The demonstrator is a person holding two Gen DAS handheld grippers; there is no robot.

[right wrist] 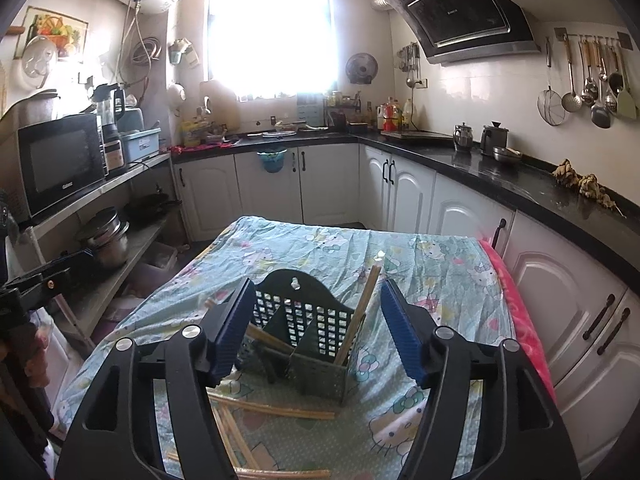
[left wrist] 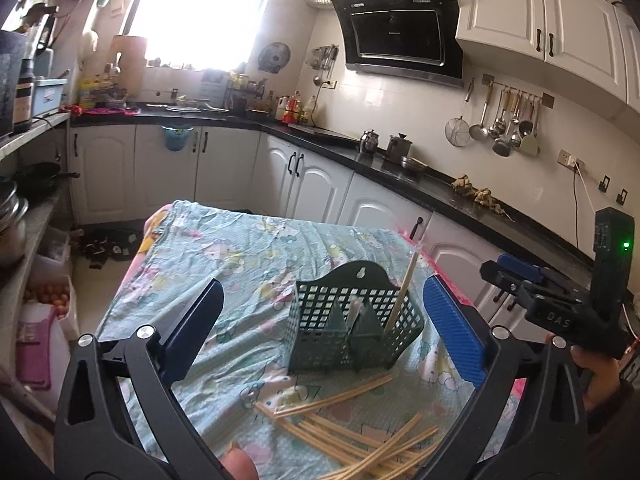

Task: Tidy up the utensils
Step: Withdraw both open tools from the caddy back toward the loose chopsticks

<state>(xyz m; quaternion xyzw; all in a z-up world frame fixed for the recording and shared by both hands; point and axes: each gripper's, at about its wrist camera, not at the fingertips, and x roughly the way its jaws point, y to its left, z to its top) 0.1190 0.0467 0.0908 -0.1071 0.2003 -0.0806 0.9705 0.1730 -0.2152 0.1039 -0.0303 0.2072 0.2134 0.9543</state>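
Note:
A dark green lattice utensil basket stands on the table with one wooden chopstick leaning in its right compartment. Several loose chopsticks lie on the cloth in front of it. My left gripper is open and empty above the table, the basket between its blue pads. My right gripper is open and empty just above the basket, where the standing chopstick and another chopstick low in the left compartment show. Loose chopsticks lie below. The right gripper also shows at the left wrist view's right edge.
The table wears a light blue cartoon-print cloth with a pink edge on the right. White cabinets under a black countertop run behind and to the right. Shelves with a microwave and pots stand on the left.

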